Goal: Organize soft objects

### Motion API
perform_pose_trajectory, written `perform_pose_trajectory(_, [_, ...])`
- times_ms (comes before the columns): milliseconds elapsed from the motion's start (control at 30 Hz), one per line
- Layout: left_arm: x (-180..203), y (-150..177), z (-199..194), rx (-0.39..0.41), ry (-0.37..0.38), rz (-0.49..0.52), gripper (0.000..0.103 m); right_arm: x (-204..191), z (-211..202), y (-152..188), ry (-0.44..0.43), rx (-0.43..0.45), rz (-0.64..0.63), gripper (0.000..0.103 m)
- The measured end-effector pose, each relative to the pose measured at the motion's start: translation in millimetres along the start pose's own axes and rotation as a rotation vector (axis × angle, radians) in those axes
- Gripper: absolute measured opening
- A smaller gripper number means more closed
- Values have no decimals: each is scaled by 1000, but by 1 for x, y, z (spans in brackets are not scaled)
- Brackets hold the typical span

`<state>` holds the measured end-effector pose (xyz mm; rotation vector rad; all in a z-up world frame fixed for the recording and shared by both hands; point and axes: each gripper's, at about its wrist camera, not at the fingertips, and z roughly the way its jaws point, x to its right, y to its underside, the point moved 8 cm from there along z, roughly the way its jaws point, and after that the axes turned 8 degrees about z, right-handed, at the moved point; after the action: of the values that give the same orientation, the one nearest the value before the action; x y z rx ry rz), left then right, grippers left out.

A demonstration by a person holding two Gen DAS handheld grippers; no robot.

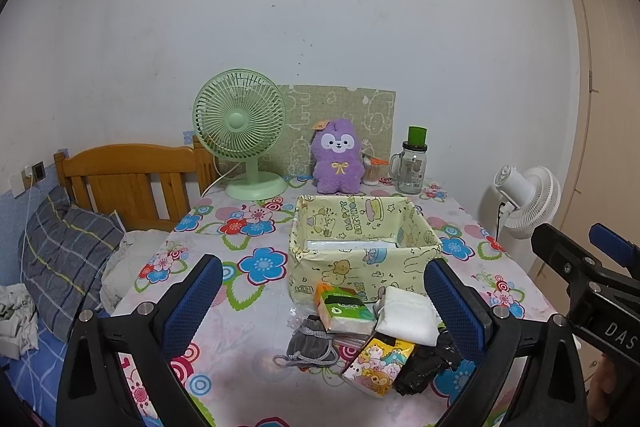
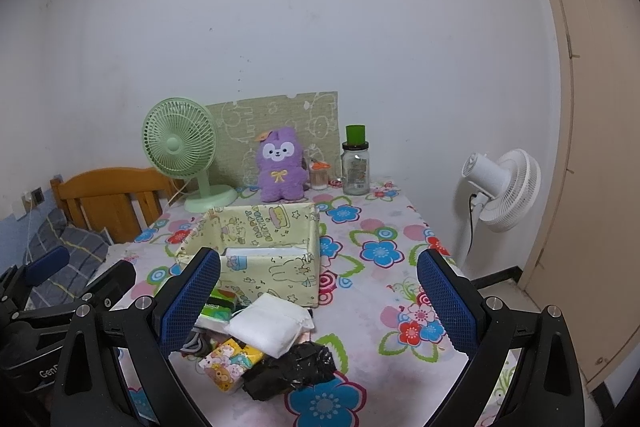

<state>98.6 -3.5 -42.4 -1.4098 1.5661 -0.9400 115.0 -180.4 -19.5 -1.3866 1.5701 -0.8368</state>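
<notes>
Floral tablecloth point(image 1: 248, 267) bears a square fabric bin point(image 1: 360, 247) and crumpled soft packets; both grippers' jaws gape wide.

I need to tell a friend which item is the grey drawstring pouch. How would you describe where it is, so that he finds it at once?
Start at the yellow cartoon-print box in the middle of the flowered table; a small heap of soft things lies just in front of it. The grey drawstring pouch is at the heap's left edge, beside the green tissue pack. It alone is plain grey cloth with a looped cord.
</notes>
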Motion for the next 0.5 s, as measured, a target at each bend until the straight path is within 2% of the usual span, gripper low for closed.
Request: perform_pose_trajectory(500, [3,7,21,-34,19,-1,101,-5,19,3,-7,-22,-1,100])
